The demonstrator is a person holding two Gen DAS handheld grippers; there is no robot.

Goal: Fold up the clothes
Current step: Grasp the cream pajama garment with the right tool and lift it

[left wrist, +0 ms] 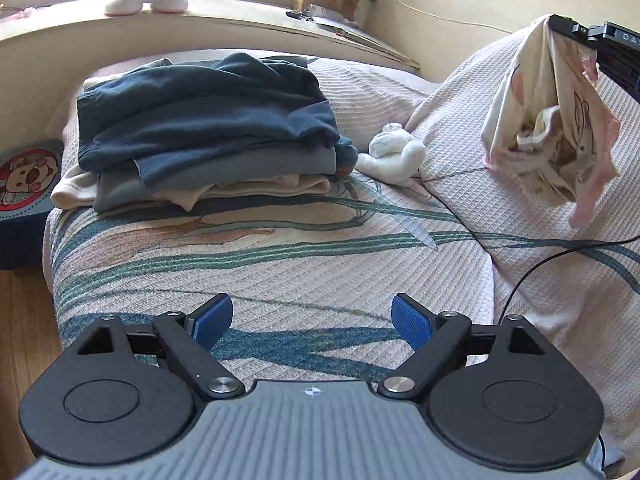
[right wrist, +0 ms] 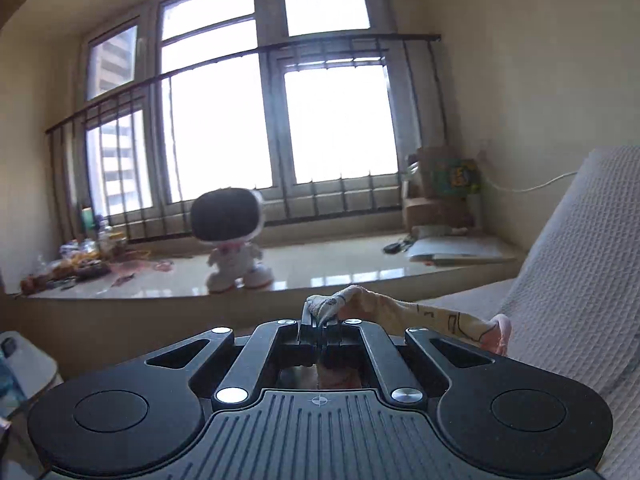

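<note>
My left gripper is open and empty, low over the patterned bedspread. My right gripper is shut on a cream garment with pink trim; its cloth bunches over the closed fingers. In the left wrist view that right gripper holds the cream garment hanging in the air at the upper right, above the bed. A stack of folded clothes, dark blue on top, grey and cream below, lies at the far left of the bed.
A small white plush toy lies beside the stack. A pillow under a waffle cover rises on the right. A black cable crosses the bed. A white robot toy stands on the window sill. Wooden floor is at the left.
</note>
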